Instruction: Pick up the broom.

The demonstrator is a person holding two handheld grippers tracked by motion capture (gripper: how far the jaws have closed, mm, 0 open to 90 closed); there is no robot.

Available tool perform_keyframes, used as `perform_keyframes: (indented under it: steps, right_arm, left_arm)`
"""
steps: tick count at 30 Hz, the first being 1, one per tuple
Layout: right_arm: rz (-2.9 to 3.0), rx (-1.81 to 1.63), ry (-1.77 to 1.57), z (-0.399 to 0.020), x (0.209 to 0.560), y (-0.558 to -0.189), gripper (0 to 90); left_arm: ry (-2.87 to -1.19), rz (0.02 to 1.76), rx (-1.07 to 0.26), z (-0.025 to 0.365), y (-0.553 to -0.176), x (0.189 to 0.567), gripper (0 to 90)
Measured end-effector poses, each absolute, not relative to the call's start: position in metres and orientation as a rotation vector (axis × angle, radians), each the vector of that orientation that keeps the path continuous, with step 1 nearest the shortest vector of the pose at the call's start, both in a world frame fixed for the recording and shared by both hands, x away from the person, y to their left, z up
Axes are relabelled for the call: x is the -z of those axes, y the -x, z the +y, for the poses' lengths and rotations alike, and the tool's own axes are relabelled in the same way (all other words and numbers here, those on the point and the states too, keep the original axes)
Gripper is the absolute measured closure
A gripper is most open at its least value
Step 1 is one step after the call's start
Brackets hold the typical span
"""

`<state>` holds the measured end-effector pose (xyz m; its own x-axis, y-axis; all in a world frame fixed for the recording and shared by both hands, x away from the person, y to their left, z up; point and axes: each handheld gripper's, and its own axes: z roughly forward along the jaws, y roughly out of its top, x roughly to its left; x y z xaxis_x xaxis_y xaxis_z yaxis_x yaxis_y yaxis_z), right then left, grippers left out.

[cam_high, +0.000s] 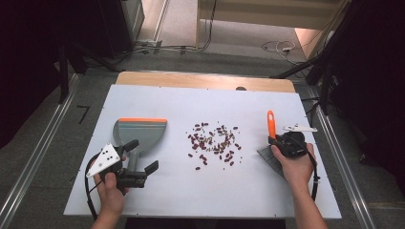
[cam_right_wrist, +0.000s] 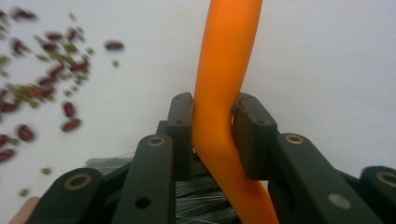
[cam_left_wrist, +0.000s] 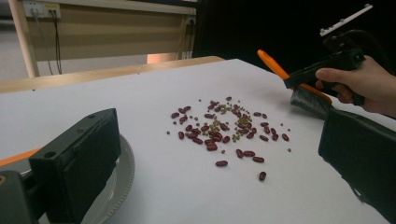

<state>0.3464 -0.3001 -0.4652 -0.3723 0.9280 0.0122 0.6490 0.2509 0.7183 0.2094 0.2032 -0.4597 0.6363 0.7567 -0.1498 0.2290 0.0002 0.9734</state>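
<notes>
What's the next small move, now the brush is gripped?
Probably close the left gripper on the dustpan handle: its jaws stand open around it, while the right gripper already clamps the brush beside the scattered beans.

Glossy orange plastic brush handle (cam_right_wrist: 224, 93), matt tabletop (cam_high: 191, 186)

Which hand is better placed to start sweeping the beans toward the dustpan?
Right, probably: its tool already clamps the brush handle beside the beans; the left tool is open over the dustpan.
</notes>
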Motion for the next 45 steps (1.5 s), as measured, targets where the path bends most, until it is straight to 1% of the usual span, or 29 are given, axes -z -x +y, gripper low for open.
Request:
perform_keyframes:
  steps: [5, 9, 14, 22, 28, 30, 32, 37, 39, 45]
  right_arm:
    - [1.982, -1.150, -1.389, -0.315, 0.459, -0.324, 68.3]
    - [1.907, -1.224, -1.327, -0.321, 0.456, -0.309, 68.5]
    - [1.809, -1.354, -1.317, -0.328, 0.451, -0.299, 68.7]
    - [1.763, -1.495, -1.258, -0.323, 0.436, -0.287, 68.9]
    - [1.760, -1.580, -1.185, -0.307, 0.419, -0.274, 68.9]
    - [1.765, -1.594, -1.154, -0.298, 0.414, -0.270, 68.9]
    - [1.774, -1.609, -1.131, -0.289, 0.410, -0.265, 69.0]
    - [1.798, -1.646, -1.063, -0.263, 0.402, -0.255, 68.9]
    - [1.814, -1.665, -1.041, -0.253, 0.400, -0.251, 68.9]
    - [1.848, -1.703, -0.951, -0.222, 0.397, -0.238, 68.9]
  left_arm:
    - [-1.558, 0.841, -0.502, 0.201, -0.209, 0.460, 0.2]
    - [-1.564, 0.833, -0.500, 0.198, -0.209, 0.459, 0.2]
    - [-1.567, 0.818, -0.498, 0.195, -0.207, 0.457, 0.2]
    - [-1.566, 0.793, -0.486, 0.189, -0.204, 0.454, 0.2]
    - [-1.528, 0.781, -0.468, 0.184, -0.200, 0.446, 0.2]
    - [-1.529, 0.771, -0.467, 0.181, -0.198, 0.444, 0.2]
    - [-1.529, 0.790, -0.507, 0.177, -0.196, 0.441, 0.2]
    - [-1.524, 0.769, -0.488, 0.169, -0.193, 0.437, 0.1]
    - [-1.526, 0.774, -0.501, 0.163, -0.190, 0.436, 0.1]
    - [-1.545, 0.755, -0.461, 0.142, -0.185, 0.434, 0.1]
